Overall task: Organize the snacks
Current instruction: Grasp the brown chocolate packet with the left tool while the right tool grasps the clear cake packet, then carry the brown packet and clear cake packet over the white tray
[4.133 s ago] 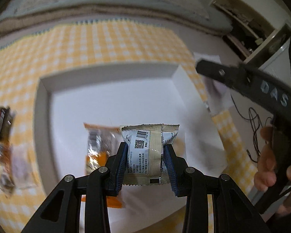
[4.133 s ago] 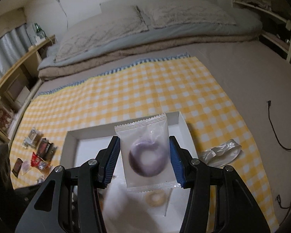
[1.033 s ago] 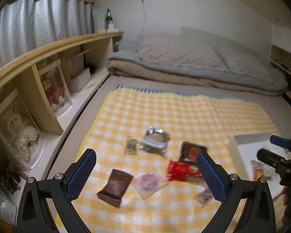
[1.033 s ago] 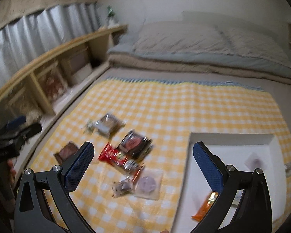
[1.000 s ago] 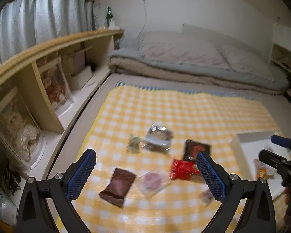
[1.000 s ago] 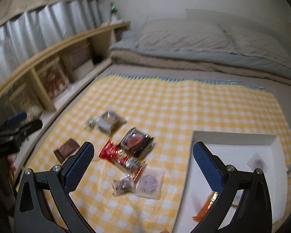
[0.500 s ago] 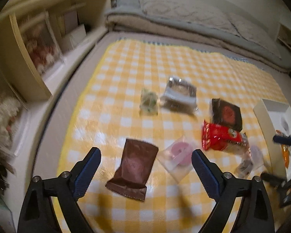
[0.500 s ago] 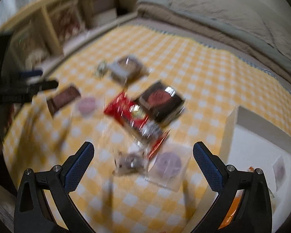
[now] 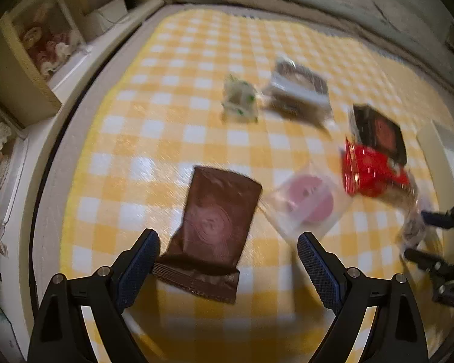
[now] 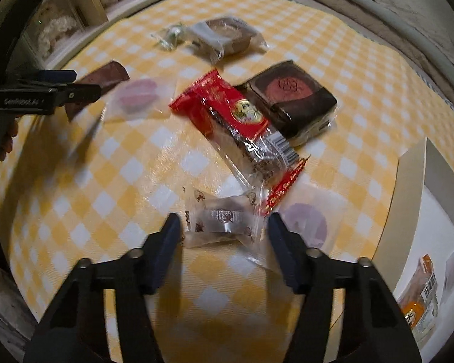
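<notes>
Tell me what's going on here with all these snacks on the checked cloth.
A person is sorting snacks with a gripper in each hand. The left gripper straddles a brown wrapper, its jaws closing but not yet touching it. The right gripper is closing around a small clear-wrapped sweet, with no grip yet. Other snacks still lie on the yellow checked cloth; a white box holds a few.

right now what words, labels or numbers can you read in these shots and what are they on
"GenRobot.AI": on the left gripper arm, small and soft, so uncertain.
Red snack packet: gold round logo and barcode, too blurred to read.
Dark boxed cake: embossed emblem, unreadable.
Orange packet in the white tray: barcode, unreadable.
</notes>
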Action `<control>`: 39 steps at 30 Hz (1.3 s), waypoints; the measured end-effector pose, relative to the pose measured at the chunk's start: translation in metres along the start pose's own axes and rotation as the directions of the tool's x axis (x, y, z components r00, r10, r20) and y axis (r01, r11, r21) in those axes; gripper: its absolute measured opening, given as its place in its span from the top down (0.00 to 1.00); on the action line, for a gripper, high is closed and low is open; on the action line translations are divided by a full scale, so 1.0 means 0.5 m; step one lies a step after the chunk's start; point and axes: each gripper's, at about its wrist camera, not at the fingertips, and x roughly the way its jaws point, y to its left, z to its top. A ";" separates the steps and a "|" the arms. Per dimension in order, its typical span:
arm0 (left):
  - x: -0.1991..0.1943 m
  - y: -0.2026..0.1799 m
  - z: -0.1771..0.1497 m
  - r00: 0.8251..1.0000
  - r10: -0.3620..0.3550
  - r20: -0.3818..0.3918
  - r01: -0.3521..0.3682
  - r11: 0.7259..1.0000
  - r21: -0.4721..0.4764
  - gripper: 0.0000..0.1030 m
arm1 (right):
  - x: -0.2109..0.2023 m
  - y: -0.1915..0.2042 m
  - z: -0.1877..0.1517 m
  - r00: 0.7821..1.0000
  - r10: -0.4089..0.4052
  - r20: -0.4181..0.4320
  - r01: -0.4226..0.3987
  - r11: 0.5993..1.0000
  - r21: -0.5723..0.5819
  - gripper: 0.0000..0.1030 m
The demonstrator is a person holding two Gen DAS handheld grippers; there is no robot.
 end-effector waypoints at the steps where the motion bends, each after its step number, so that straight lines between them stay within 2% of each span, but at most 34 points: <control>1: 0.003 -0.003 0.001 1.000 0.000 -0.009 0.000 1.000 0.003 0.15 | -0.002 0.000 0.002 1.000 -0.003 0.002 0.003 1.000 -0.004 0.47; 3: 0.010 -0.009 0.006 0.999 -0.033 -0.033 0.033 0.999 -0.007 0.28 | -0.004 0.001 0.003 1.000 -0.008 0.005 0.008 1.000 -0.013 0.50; 4: 0.010 -0.010 0.006 0.998 -0.051 -0.044 0.050 0.999 -0.013 0.29 | -0.005 0.002 0.003 1.000 -0.009 0.006 0.009 1.000 -0.013 0.51; 7: 0.003 -0.007 0.008 0.995 -0.084 -0.050 0.083 0.996 -0.027 0.41 | -0.007 0.002 0.003 1.000 -0.007 0.008 0.007 1.000 -0.014 0.56; 9: -0.001 0.000 0.013 0.996 -0.084 -0.044 0.081 0.995 -0.059 0.42 | -0.009 0.002 0.005 1.000 -0.007 0.011 0.007 1.000 -0.013 0.61; 12: 0.003 0.015 0.018 0.996 -0.080 -0.048 0.073 0.989 -0.129 0.42 | -0.009 0.001 0.007 1.000 -0.004 0.011 0.004 1.000 -0.008 0.63; 18: 0.007 0.030 0.028 0.993 -0.095 -0.063 0.074 0.957 -0.279 0.43 | -0.009 0.006 0.008 1.000 -0.004 0.013 0.004 1.000 -0.015 0.65; 20: 0.009 0.027 0.031 0.994 -0.082 -0.071 0.057 0.954 -0.294 0.45 | -0.010 0.006 0.008 1.000 -0.003 0.014 0.004 1.000 -0.015 0.65; 22: 0.014 0.025 0.036 0.995 -0.062 -0.077 0.036 0.953 -0.301 0.51 | -0.011 0.007 0.008 1.000 -0.003 0.016 0.004 1.000 -0.018 0.66; 23: 0.016 0.026 0.038 0.996 -0.050 -0.080 0.023 0.952 -0.305 0.57 | -0.011 0.008 0.008 1.000 -0.003 0.017 0.004 1.000 -0.019 0.66; 31: 0.004 0.030 0.038 0.997 -0.043 -0.065 0.019 0.944 -0.329 0.62 | -0.027 0.010 0.014 0.999 -0.005 0.040 0.005 1.000 -0.018 0.67; 36: -0.044 0.032 0.035 1.000 -0.031 -0.003 0.027 0.937 -0.349 0.62 | -0.059 0.007 0.021 0.996 -0.002 0.089 0.002 1.000 -0.008 0.67; 39: -0.098 0.025 0.037 0.997 -0.023 0.070 0.046 0.937 -0.347 0.62 | -0.083 0.005 0.022 0.991 -0.017 0.133 0.017 1.000 0.001 0.67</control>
